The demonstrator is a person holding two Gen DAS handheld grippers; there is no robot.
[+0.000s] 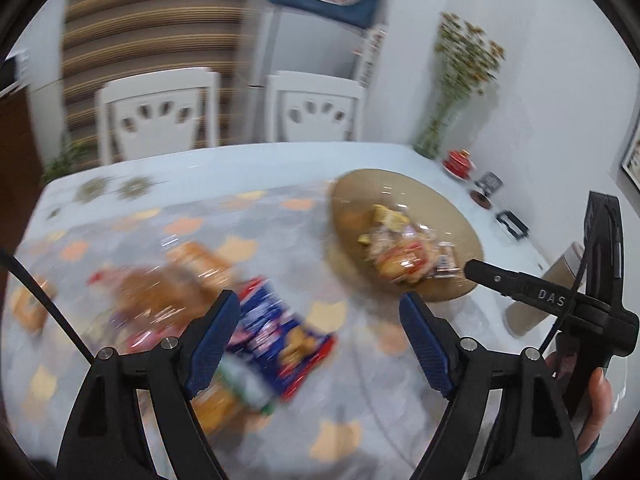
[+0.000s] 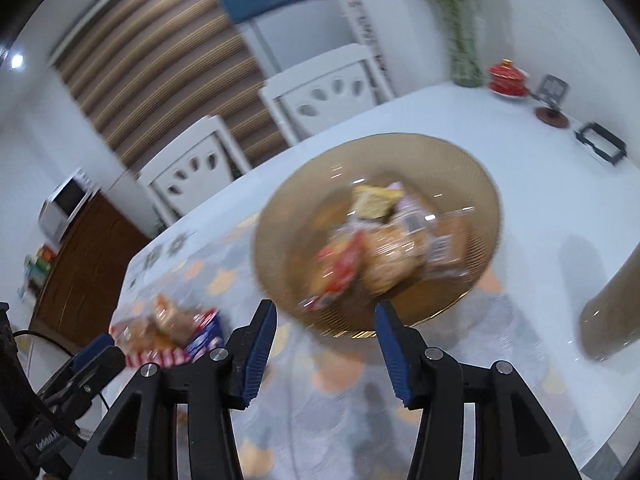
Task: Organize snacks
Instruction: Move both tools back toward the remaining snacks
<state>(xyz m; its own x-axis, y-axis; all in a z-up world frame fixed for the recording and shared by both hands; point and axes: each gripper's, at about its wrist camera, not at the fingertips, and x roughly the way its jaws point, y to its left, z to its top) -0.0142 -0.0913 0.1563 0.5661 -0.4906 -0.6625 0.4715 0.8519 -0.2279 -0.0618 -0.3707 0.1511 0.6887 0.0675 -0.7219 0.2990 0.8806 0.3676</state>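
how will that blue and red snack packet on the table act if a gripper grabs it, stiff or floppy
Probably floppy: the blue and red snack packet looks like thin printed film lying flat on the tablecloth. Its glossy surface may slip between pads. It looks light for its size, so a push would likely slide it.

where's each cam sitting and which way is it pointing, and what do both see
Left wrist: on the left hand-held gripper, angled down at loose snack packets on the table; its open blue fingers, the right hand-held gripper and a person's hand show.
Right wrist: on the right hand-held gripper, angled down at the snack-filled tan bowl; its open fingers and the left hand-held gripper show.
Shared: bowl, packets, white chairs, flower vase.
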